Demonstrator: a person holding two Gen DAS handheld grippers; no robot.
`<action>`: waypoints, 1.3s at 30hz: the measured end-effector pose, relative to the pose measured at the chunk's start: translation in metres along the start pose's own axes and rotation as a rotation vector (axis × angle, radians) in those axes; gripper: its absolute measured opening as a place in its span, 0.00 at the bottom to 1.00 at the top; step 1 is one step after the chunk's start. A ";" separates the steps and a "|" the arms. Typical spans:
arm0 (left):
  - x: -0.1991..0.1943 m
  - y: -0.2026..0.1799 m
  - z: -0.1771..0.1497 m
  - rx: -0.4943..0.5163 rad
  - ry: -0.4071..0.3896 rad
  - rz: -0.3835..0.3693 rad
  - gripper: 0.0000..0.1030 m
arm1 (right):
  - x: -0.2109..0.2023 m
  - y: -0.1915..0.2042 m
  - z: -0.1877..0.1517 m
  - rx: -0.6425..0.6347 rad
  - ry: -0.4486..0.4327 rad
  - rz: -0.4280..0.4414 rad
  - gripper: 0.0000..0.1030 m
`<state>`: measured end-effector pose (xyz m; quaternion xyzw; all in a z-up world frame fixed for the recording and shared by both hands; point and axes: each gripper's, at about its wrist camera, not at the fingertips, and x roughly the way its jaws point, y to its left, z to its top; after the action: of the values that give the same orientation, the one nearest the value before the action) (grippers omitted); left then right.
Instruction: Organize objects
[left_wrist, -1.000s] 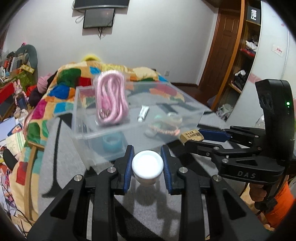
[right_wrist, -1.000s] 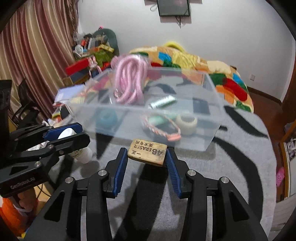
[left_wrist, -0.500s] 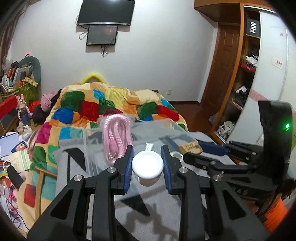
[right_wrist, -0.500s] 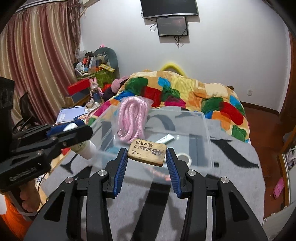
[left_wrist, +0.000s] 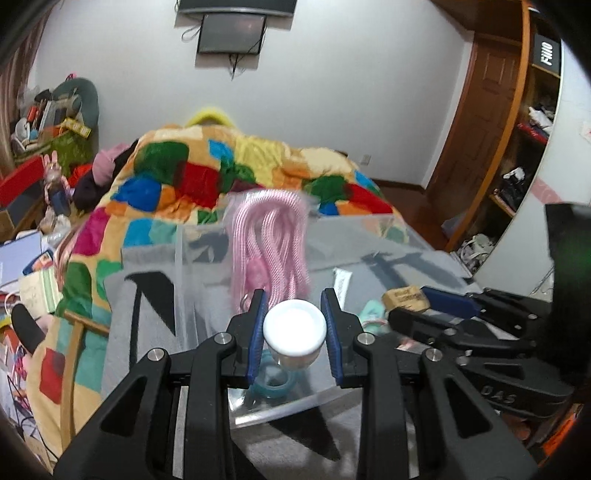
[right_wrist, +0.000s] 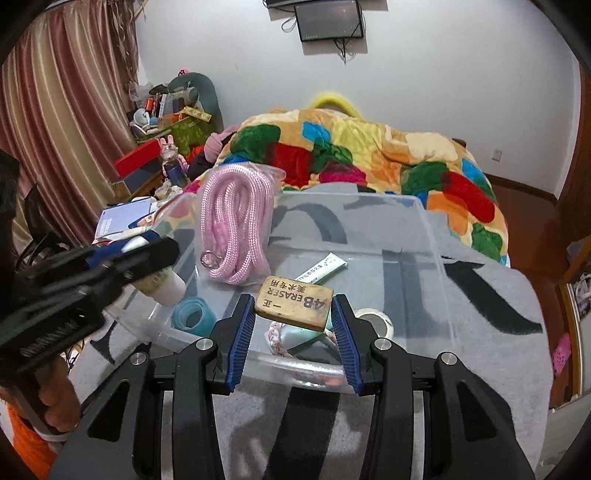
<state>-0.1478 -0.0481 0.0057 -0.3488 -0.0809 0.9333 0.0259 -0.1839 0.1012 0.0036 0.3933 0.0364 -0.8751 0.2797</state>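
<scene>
My left gripper (left_wrist: 294, 334) is shut on a small white-capped bottle (left_wrist: 294, 331), held above the near left end of a clear plastic bin (right_wrist: 428, 236). My right gripper (right_wrist: 292, 325) is shut on a tan 4B eraser (right_wrist: 292, 302), held over the bin's near wall. The bin holds a pink coiled rope (right_wrist: 236, 236), a teal tape roll (right_wrist: 194, 317), a white tube (right_wrist: 321, 267), a braided bracelet (right_wrist: 277, 341) and a white tape roll (right_wrist: 371, 319). The left gripper also shows in the right wrist view (right_wrist: 159, 273), and the right gripper in the left wrist view (left_wrist: 417, 302).
The bin stands on a grey blanket with black markings (right_wrist: 491, 332). Behind it lies a colourful patchwork quilt (right_wrist: 369, 155). A cluttered shelf and books (right_wrist: 162, 122) are at the left by a curtain. A wooden wardrobe (left_wrist: 517, 147) stands at the right.
Both grippers have moved forward and down, from above and short of the bin to over its near part, each keeping hold of its object.
</scene>
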 end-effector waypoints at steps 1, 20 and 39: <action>0.003 0.000 -0.001 -0.001 0.009 0.001 0.28 | 0.001 0.000 0.000 -0.001 0.004 -0.001 0.38; -0.032 -0.020 -0.019 0.079 -0.048 -0.002 0.44 | -0.036 0.014 -0.014 -0.082 -0.063 -0.002 0.44; -0.048 -0.033 -0.063 0.064 -0.081 0.012 0.67 | -0.065 -0.001 -0.058 -0.019 -0.132 0.005 0.61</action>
<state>-0.0701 -0.0125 -0.0043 -0.3101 -0.0499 0.9490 0.0283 -0.1106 0.1491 0.0096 0.3320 0.0250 -0.8980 0.2876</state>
